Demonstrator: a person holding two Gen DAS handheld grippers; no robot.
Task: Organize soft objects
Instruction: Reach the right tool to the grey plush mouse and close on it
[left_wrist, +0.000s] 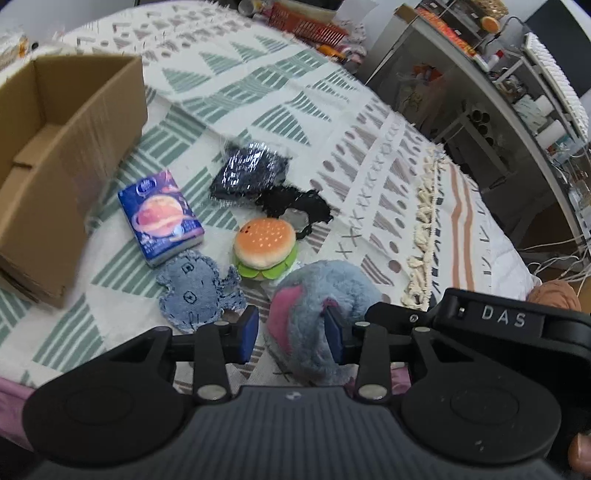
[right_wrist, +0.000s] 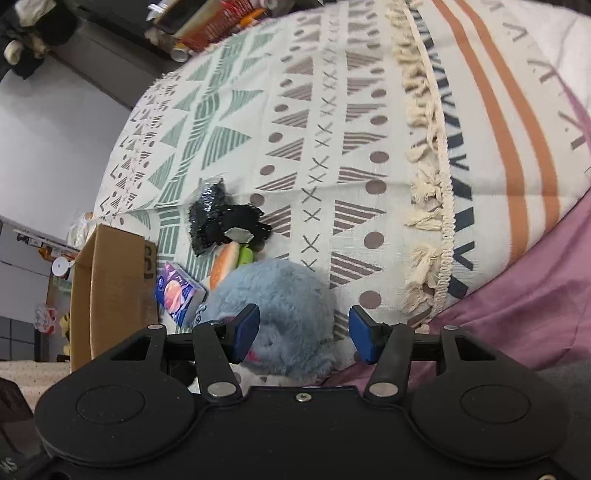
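Both grippers hover over a blue-grey plush toy with a pink patch, lying on the patterned blanket near its front edge. On the left gripper the fingers are spread, the right-hand pad sunk into the fur, the other just clear. On the right gripper the fingers stand wide apart, one pad against the plush, the other free. An open cardboard box sits at the left. Beside it lie a tissue pack printed with a planet, a glittery black pouch, a denim bear patch and a small plush burger.
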